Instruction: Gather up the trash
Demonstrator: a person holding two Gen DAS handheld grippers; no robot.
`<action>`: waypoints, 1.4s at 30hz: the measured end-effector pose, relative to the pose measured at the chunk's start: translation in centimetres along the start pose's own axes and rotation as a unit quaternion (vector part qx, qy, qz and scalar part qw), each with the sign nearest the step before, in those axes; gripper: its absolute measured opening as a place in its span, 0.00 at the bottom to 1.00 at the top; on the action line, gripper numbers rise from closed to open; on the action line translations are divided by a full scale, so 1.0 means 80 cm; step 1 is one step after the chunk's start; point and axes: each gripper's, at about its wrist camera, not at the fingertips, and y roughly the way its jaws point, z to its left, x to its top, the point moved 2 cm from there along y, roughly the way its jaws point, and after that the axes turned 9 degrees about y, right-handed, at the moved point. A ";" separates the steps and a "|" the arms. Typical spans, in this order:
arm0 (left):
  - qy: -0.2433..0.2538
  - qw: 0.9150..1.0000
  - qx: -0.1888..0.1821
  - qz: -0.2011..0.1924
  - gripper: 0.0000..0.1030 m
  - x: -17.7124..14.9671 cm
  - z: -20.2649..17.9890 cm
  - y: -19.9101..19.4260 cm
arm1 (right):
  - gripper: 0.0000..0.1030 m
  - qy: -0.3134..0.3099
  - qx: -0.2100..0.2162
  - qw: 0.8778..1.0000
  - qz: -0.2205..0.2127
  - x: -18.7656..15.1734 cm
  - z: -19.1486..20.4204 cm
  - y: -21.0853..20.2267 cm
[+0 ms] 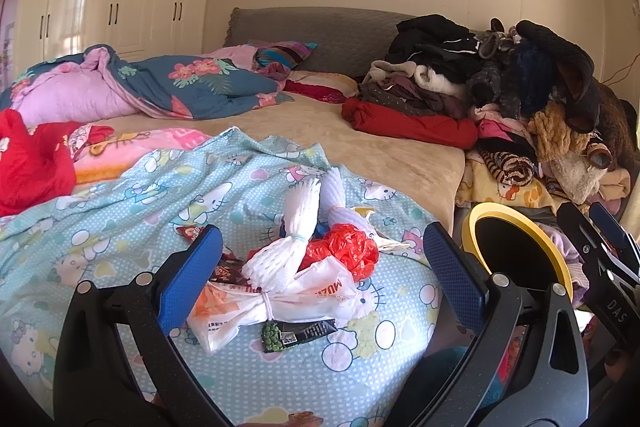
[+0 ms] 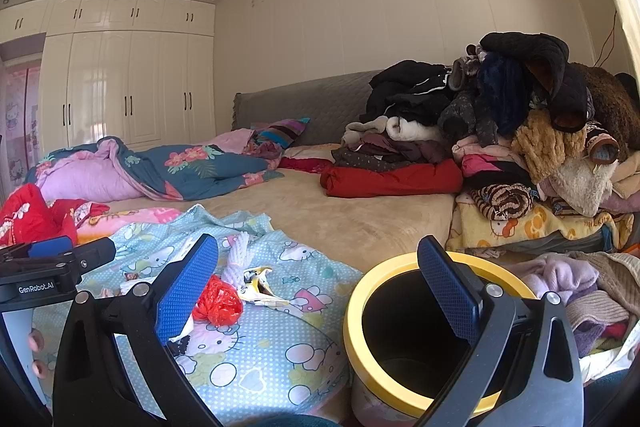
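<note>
Left wrist view shows my left gripper (image 1: pixel 322 271) spread wide and empty over the trash (image 1: pixel 296 275) heaped near the bed's (image 1: pixel 392 155) edge by the bin (image 2: pixel 404 327), my right gripper (image 2: pixel 318 291) gaping too, and closing now may snag the sheet (image 1: pixel 120 211).

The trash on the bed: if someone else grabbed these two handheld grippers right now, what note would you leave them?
Left gripper: open, empty, aimed at the trash pile.
Right gripper: open, empty, over the bin's near rim.
Trash on the blue cartoon sheet: white foam nets, red plastic bag, white printed bag, dark snack wrapper, crumpled yellow-white wrapper.
Yellow-rimmed bin: beside the bed, right of the pile; what shows of its inside looks empty.
Done: nothing visibly collected.
Left: every piece.
</note>
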 end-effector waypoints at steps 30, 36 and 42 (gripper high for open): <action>-0.126 0.992 0.005 -0.010 0.89 -0.005 0.131 0.012 | 0.94 -0.025 0.150 0.984 0.089 -0.003 0.108 0.080; -0.129 0.991 0.014 0.009 0.89 -0.012 0.154 0.027 | 0.94 -0.035 0.167 0.980 0.100 0.007 0.130 0.112; -0.118 0.993 0.004 0.022 0.89 -0.016 0.154 0.044 | 0.94 -0.050 0.166 0.976 0.135 0.016 0.129 0.168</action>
